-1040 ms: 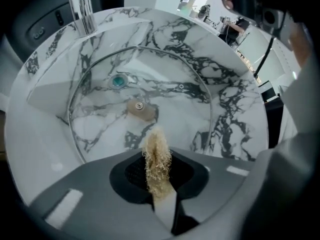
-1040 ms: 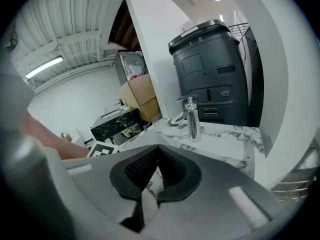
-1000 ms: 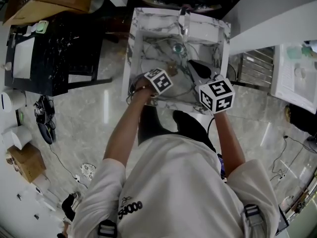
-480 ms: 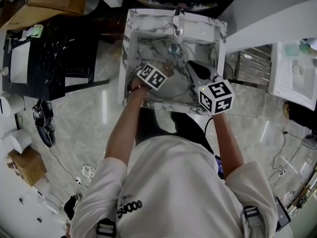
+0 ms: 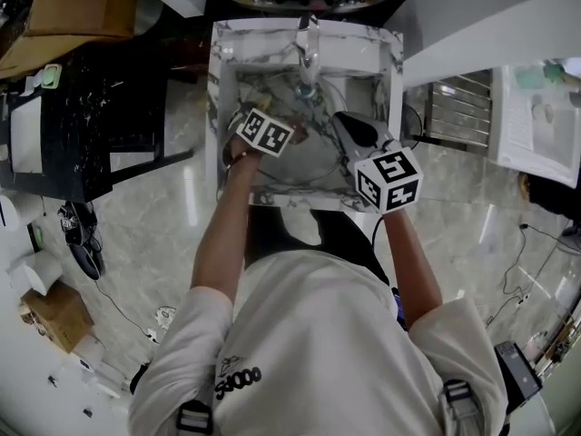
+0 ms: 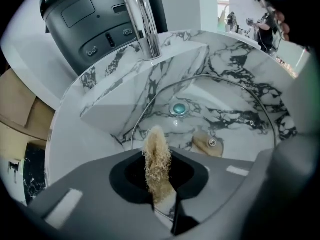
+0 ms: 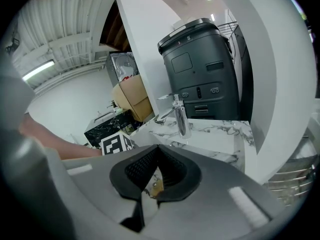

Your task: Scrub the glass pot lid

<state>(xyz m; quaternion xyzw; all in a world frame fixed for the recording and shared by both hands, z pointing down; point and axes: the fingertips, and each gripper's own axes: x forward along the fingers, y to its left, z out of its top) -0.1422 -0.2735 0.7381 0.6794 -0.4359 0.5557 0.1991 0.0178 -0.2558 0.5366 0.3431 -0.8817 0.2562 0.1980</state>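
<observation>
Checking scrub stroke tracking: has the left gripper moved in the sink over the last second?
Yes. In the head view the left gripper has shifted away from the sink's near rim, toward the faucet.

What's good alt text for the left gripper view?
Left claw shut on a tan, fibrous scrubber, which points into a white marble sink. A glass lid sits in the basin beyond the scrubber, and a chrome faucet rises behind.
</observation>
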